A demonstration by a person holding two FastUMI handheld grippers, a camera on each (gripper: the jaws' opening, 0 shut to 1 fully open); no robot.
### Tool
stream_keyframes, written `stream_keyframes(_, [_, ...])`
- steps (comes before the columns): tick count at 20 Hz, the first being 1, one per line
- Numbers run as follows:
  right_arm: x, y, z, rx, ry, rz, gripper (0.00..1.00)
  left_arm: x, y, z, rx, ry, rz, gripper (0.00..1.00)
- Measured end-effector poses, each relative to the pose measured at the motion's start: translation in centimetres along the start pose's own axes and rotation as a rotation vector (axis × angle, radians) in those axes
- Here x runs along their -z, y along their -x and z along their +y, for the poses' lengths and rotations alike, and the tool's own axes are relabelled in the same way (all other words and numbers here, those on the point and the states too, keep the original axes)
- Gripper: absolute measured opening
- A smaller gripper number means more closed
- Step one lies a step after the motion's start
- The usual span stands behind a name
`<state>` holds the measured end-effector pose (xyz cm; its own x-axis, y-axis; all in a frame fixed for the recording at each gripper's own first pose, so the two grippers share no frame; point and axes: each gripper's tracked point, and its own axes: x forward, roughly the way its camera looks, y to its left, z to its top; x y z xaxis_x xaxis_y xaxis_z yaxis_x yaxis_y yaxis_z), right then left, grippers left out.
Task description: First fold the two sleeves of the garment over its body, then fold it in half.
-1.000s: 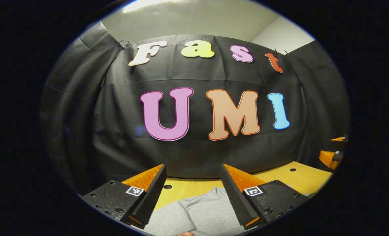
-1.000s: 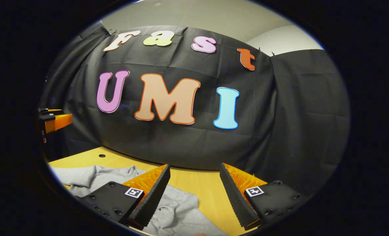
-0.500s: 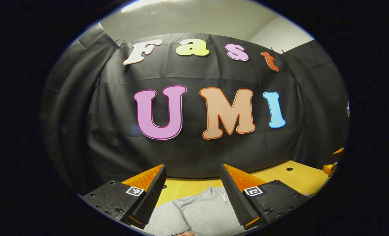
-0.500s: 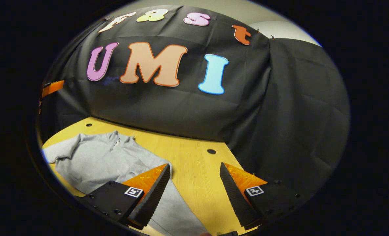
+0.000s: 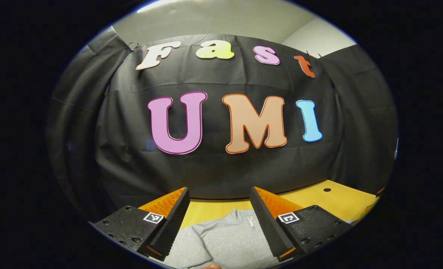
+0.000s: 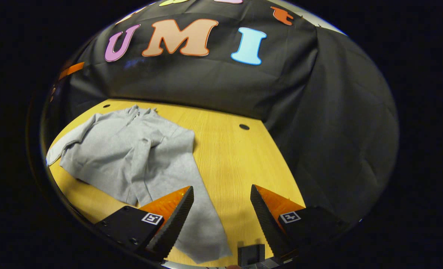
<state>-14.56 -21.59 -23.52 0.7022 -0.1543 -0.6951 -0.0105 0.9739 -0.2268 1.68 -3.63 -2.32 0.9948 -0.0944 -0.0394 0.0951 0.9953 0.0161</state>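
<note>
A grey sweatshirt [image 6: 131, 145] lies flat on the yellow wooden table [image 6: 236, 160], collar toward the booth wall. One sleeve [image 6: 200, 220] runs from its shoulder down to my right gripper [image 6: 221, 186], passing under the left finger [image 6: 172, 220]. The other sleeve [image 6: 62, 147] trails toward the table's left edge. My right gripper is open above the table just right of the sleeve, holding nothing. In the left gripper view, my left gripper [image 5: 219, 188] is open over the sweatshirt [image 5: 225, 239], whose collar lies between its fingers.
Small round holes [image 6: 244, 127] dot the table top near the black cloth wall, which closes the back and right side. An orange piece of the other gripper [image 6: 72, 69] peeks in at the far left. Bare wood [image 5: 318, 198] lies right of the sweatshirt.
The right gripper has tipped downward and risen, so the whole sweatshirt and more of the table have come into its view. The left gripper has barely shifted. Both stay open.
</note>
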Motion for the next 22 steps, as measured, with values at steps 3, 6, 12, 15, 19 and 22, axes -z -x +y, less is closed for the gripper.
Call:
stream_keyframes(3, [3.7,-0.2,0.2,-0.026,-0.005,0.094,0.98,0.4,0.0,-0.4,0.005,0.002,0.007,0.94])
stream_keyframes(6, [7.4,0.0,0.4,-0.055,-0.060,0.199,0.99,0.9,-0.1,-0.5,0.004,0.004,0.020,0.94])
stream_keyframes(12, [11.1,0.3,0.6,-0.091,-0.101,0.305,0.98,1.8,-0.3,-0.7,0.002,0.010,0.045,0.95])
stream_keyframes(15, [12.1,0.1,1.3,-0.114,-0.108,0.343,0.98,1.9,-0.4,-1.0,0.006,0.008,0.049,0.95])
stream_keyframes(19, [13.1,0.2,1.8,-0.128,-0.074,0.386,0.98,1.9,-0.5,-1.1,0.008,0.003,0.049,0.95])
stream_keyframes(22, [13.4,0.0,2.8,-0.161,-0.100,0.416,0.93,1.6,-0.7,-1.0,0.005,-0.007,0.041,0.95])
